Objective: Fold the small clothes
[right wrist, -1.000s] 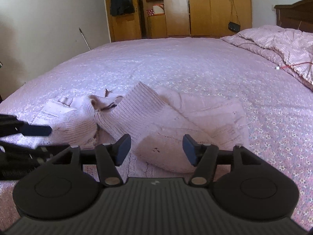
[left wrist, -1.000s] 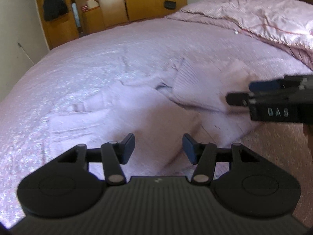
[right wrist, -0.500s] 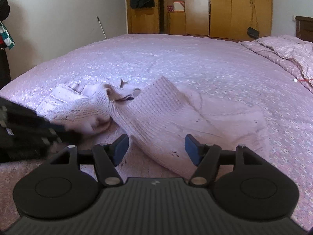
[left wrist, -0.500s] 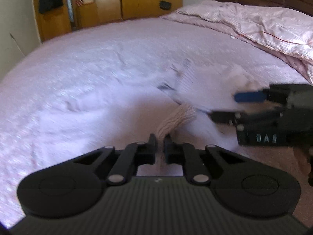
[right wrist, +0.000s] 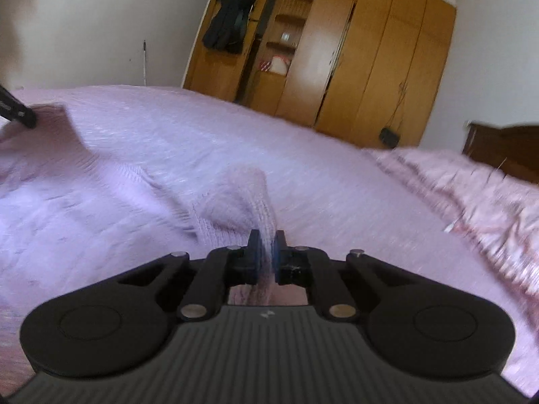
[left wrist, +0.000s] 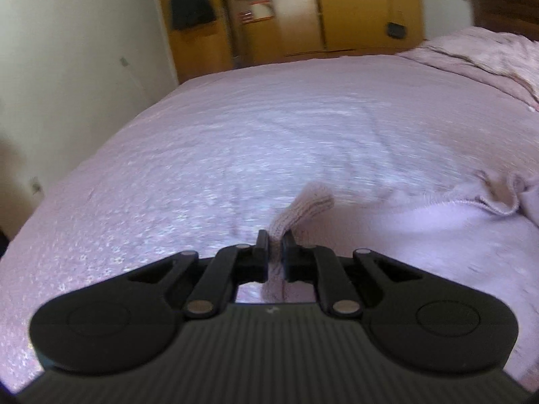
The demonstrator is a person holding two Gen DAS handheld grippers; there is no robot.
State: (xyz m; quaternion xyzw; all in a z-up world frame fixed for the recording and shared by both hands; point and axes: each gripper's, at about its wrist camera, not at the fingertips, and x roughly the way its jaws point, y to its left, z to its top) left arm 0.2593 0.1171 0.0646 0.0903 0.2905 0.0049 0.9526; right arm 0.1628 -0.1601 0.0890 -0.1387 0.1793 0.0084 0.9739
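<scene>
A small pale pink knitted sweater point(left wrist: 421, 229) lies on the pink bedspread point(left wrist: 269, 128). My left gripper point(left wrist: 275, 240) is shut on a ribbed edge of the sweater, which sticks up between the fingers. My right gripper point(right wrist: 266, 240) is shut on another ribbed edge of the sweater point(right wrist: 232, 195), and the knit stretches away to the left. The left gripper's tip point(right wrist: 17, 111) shows at the far left of the right wrist view, holding the cloth's far corner. Both views are motion-blurred.
A crumpled pink quilt point(right wrist: 471, 195) lies along the right side of the bed. A wooden wardrobe point(right wrist: 353, 60) with a dark jacket point(right wrist: 229, 23) hanging on it stands beyond the bed. A dark headboard point(right wrist: 505, 148) is at the right.
The left gripper shut on a sweater edge half a second ago and has swung left. The right gripper, open until then, has shut on another edge. Both cameras have tilted up.
</scene>
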